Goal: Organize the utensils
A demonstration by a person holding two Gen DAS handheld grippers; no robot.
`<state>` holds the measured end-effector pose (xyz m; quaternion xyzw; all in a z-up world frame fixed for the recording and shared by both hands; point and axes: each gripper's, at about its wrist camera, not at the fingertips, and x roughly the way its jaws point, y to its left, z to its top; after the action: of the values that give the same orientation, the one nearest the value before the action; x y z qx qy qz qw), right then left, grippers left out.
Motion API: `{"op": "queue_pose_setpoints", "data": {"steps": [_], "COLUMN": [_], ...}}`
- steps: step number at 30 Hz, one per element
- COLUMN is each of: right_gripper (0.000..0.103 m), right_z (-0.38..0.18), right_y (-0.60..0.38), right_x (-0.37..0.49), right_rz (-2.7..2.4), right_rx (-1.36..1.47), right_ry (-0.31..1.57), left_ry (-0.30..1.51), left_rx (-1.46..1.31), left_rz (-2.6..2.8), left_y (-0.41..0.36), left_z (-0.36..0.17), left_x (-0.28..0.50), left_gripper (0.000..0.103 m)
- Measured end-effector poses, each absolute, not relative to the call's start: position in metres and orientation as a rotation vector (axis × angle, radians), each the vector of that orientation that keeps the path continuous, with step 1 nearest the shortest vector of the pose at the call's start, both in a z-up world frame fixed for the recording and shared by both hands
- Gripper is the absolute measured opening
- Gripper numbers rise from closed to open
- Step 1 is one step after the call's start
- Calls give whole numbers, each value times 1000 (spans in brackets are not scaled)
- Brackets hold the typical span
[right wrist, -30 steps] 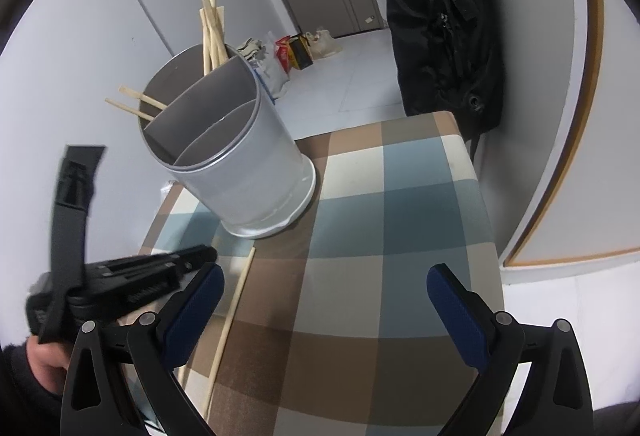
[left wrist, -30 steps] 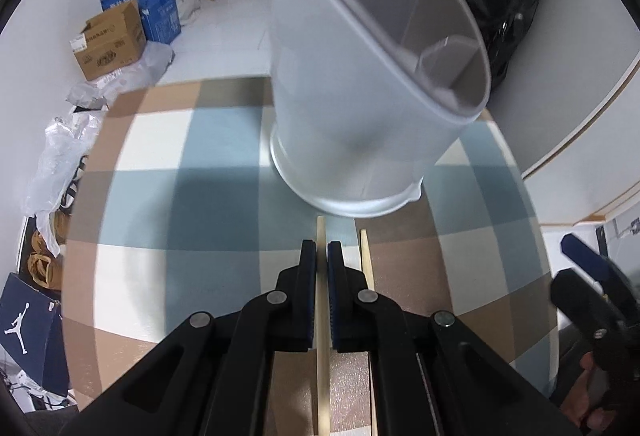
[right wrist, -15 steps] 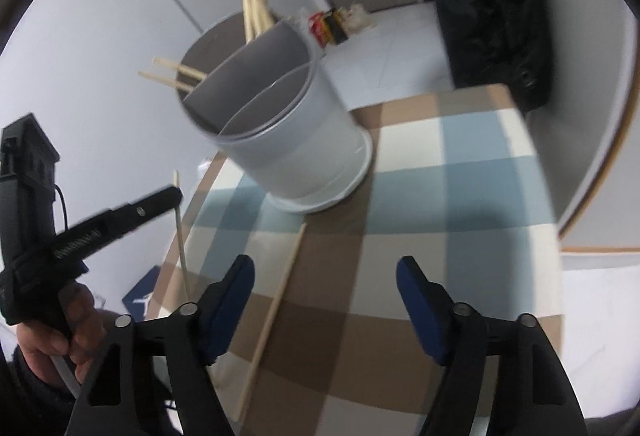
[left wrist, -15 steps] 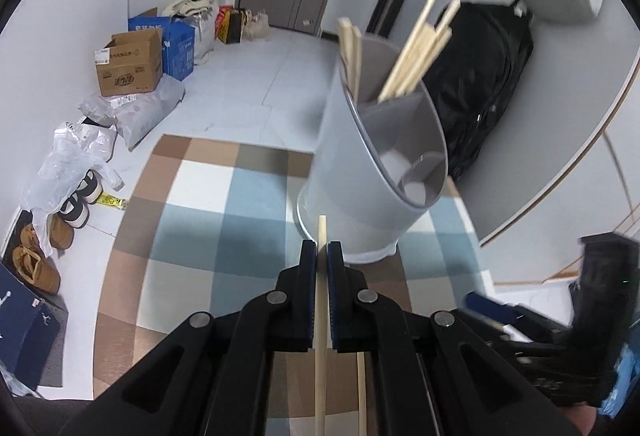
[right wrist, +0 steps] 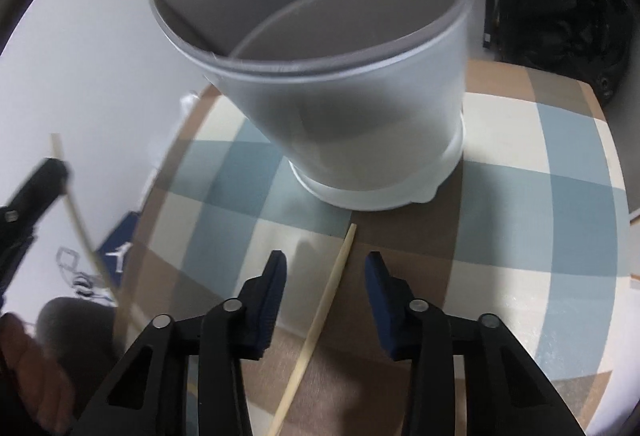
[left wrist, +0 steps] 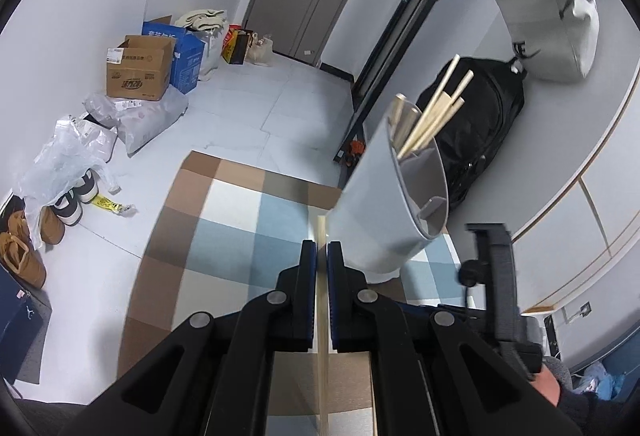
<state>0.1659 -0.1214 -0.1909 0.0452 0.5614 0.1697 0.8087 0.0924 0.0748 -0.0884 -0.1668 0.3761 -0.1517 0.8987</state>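
Left gripper (left wrist: pixel 322 256): jaws clamped on pale wooden chopstick (left wrist: pixel 322 356), lifted off checked blue-brown-cream tabletop (left wrist: pixel 224 232). Right gripper (right wrist: pixel 325 268): jaws closing, half-wide, astride second pale wooden chopstick (right wrist: pixel 320 320) lying flat on tabletop, pads not touching it. Its tip lies just short of base of grey divided plastic utensil holder (right wrist: pixel 360 124), standing near tabletop's far edge, more chopsticks (left wrist: pixel 432 120) in rear compartment.

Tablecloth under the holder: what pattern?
Blue, brown and cream checks on the tablecloth; right wrist view shows it best.
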Motion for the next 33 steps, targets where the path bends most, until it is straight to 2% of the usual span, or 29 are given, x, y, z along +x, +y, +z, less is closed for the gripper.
{"op": "queue_pose_setpoints", "data": {"steps": [4, 5, 9, 21, 33], "right_gripper": [32, 24, 7, 4, 4], "right_z": [-191, -191, -191, -171, -114], "right_y": [-106, -104, -96, -102, -140], "right_x": [164, 164, 160, 144, 116], "right_rz": [303, 291, 249, 255, 322], "right_rx": [-1, -26, -91, -33, 165], "right_ry": [1179, 1177, 1160, 1101, 940], "left_ry": [768, 767, 761, 751, 716], "left_rx": [-379, -388, -401, -382, -313], "left_rz": [-316, -318, -320, -338, -357], "left_y": [88, 91, 96, 93, 75], "left_z": [-90, -91, -92, -85, -60], "left_x": [94, 95, 94, 89, 79], "left_gripper": [2, 2, 2, 2, 2]}}
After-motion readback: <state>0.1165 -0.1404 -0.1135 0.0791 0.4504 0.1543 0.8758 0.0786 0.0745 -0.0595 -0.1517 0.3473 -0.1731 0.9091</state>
